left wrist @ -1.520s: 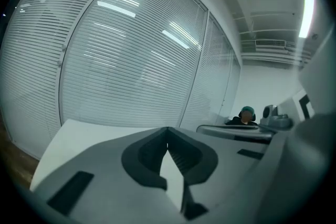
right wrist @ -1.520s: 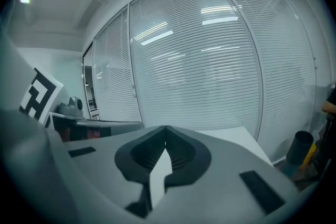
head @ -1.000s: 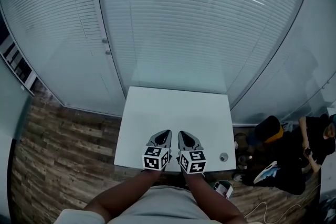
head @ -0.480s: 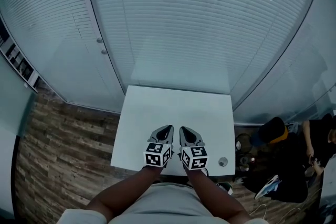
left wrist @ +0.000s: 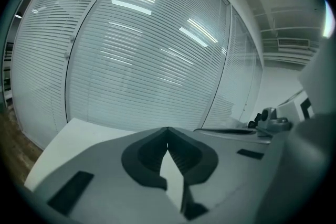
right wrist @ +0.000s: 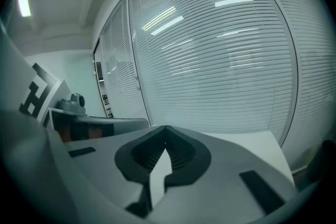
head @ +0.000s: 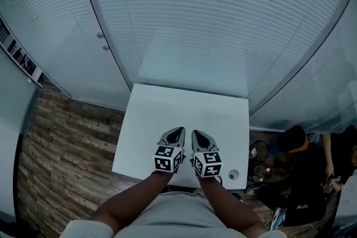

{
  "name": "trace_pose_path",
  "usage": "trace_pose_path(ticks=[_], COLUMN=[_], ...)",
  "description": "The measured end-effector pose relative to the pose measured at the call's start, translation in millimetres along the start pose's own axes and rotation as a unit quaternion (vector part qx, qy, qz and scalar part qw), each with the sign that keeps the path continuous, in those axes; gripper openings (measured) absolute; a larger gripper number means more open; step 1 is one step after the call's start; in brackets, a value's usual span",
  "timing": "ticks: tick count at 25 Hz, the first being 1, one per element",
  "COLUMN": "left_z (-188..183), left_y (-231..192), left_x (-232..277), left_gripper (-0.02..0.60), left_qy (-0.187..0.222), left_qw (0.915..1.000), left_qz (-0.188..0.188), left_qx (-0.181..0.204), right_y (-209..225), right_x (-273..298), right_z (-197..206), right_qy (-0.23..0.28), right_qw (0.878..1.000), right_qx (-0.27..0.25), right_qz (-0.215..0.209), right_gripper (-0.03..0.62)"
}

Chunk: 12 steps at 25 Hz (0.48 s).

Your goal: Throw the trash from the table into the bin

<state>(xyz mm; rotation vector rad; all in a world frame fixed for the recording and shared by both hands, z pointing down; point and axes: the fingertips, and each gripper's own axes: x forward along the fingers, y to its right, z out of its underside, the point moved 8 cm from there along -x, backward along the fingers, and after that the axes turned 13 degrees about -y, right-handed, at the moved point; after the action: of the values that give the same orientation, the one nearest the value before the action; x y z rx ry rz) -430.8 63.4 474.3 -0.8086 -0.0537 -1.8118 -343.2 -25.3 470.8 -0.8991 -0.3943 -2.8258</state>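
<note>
**Head view.** The white counter (head: 167, 106) stands against a glass wall with blinds (head: 189, 19). The left hand-held gripper (head: 178, 131) and the right hand-held gripper (head: 196, 133) hover side by side over the near edge, tips pointing to the far side and close together but apart. No trash shows anywhere on the counter. The only mark on it is a small round fitting (head: 233, 174) at the near right corner. No bin is in sight. A seated person (head: 295, 147) is on the floor to the right.

**Left gripper view.** The jaws of the left hand-held gripper (left wrist: 168, 129) meet at the tips, with nothing between them. Bare counter (left wrist: 63, 136) lies beyond them.

**Right gripper view.** The jaws of the right hand-held gripper (right wrist: 166, 127) are likewise pressed together and hold nothing. White counter (right wrist: 257, 139) and blinds lie ahead.

**Judgement.** This layout fits two stages. Either the trash already lies in the bin, or both trash and bin sit outside these views.

- Either way, the sound practice is to check the whole counter top and its surroundings before committing either hand.
- The two tips should stay apart so they don't knock together.
- They should also stay above the near edge rather than scraping it.
</note>
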Motion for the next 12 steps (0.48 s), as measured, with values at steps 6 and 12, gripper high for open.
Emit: trace_pose_path(ticks=[6,12], left_z=[-1.4,-3.6], left_y=[1.8,7.1], left_x=[12.1,22.1], left_gripper=[0.005,0.005], left_qy=[-0.004,-0.008], left_qw=[0.9999,0.9996], left_qz=[-0.010,-0.023], left_qx=[-0.010,-0.014], right_y=[15.3,31.1], right_x=[6.2,8.3], right_z=[-4.8,-9.0], right_qy=[0.000,0.001], right_qw=[1.000,1.000], right_qx=[0.003,0.006], right_qz=[-0.007,-0.018], right_gripper=[0.005,0.006])
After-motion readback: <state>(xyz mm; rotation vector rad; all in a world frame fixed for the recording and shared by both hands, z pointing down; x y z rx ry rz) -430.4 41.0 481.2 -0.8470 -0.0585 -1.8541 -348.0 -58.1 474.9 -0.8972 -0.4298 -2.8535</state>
